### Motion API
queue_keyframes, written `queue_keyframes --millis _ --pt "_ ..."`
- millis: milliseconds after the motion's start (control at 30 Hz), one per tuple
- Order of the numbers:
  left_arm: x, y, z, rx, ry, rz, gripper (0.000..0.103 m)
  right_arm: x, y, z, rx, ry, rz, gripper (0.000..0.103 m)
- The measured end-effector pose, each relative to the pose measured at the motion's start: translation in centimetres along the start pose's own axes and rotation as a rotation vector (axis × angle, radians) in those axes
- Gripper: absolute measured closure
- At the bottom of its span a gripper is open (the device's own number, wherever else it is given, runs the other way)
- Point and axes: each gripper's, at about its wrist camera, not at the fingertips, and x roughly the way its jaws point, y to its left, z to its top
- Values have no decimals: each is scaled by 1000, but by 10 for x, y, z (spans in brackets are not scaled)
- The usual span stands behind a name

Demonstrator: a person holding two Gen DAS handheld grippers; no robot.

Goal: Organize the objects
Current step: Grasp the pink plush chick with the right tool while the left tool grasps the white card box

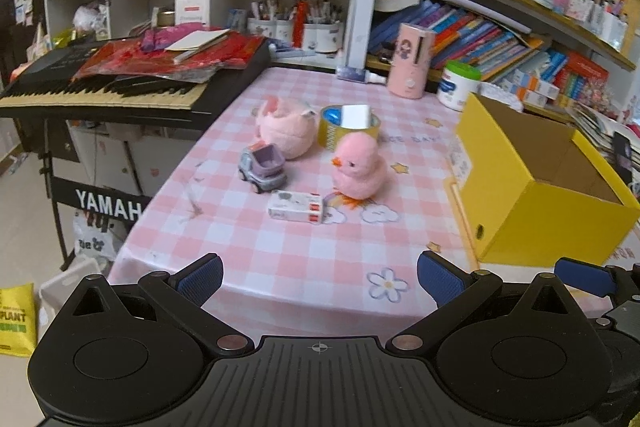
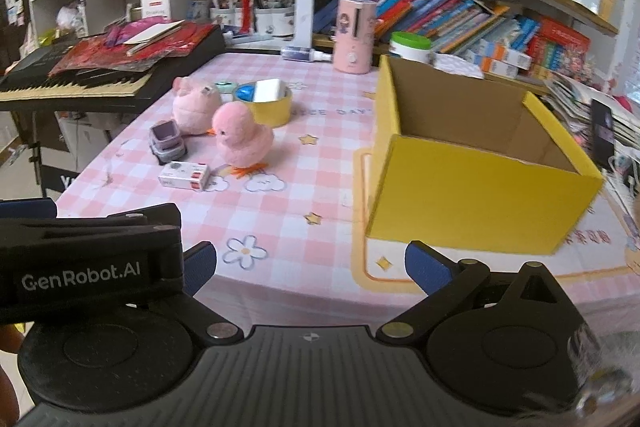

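On the pink checked tablecloth [image 1: 280,259] stand a pink plush chick [image 1: 360,165], a second pink plush [image 1: 285,127], a grey-purple toy truck [image 1: 264,167], a small white box [image 1: 296,207] and a gold tape roll [image 1: 349,126]. To their right an open yellow box [image 1: 536,183] looks empty. The right wrist view shows the chick [image 2: 240,137], truck [image 2: 167,143], white box [image 2: 185,175], tape roll [image 2: 269,105] and yellow box [image 2: 472,167]. My left gripper [image 1: 320,277] is open over the near table edge, holding nothing. My right gripper [image 2: 310,267] is also open and empty.
A black keyboard [image 1: 120,83] piled with red papers juts in at the left. A pink cylinder [image 1: 412,65] and a white jar [image 1: 458,85] stand at the table's back. Bookshelves [image 1: 520,27] fill the right. The left gripper's body [image 2: 88,259] shows at left in the right wrist view.
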Motion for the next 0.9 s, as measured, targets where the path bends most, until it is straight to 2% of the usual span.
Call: queue_keyframes --millis 167,333,533,700,900 --pt "11 10 13 -34 -1 79 0 19 9 15 -39 -10 57 1" --pt "27 28 26 -124 14 123 0 42 18 34 -74 -22 107 1" --pt "44 43 39 -200 -5 199 0 76 26 56 -128 -17 145 2" --pt "60 54 45 -227 22 260 0 108 32 74 -164 -10 157 15" --pt "77 65 46 -248 93 294 0 151 41 88 -209 35 159 22"
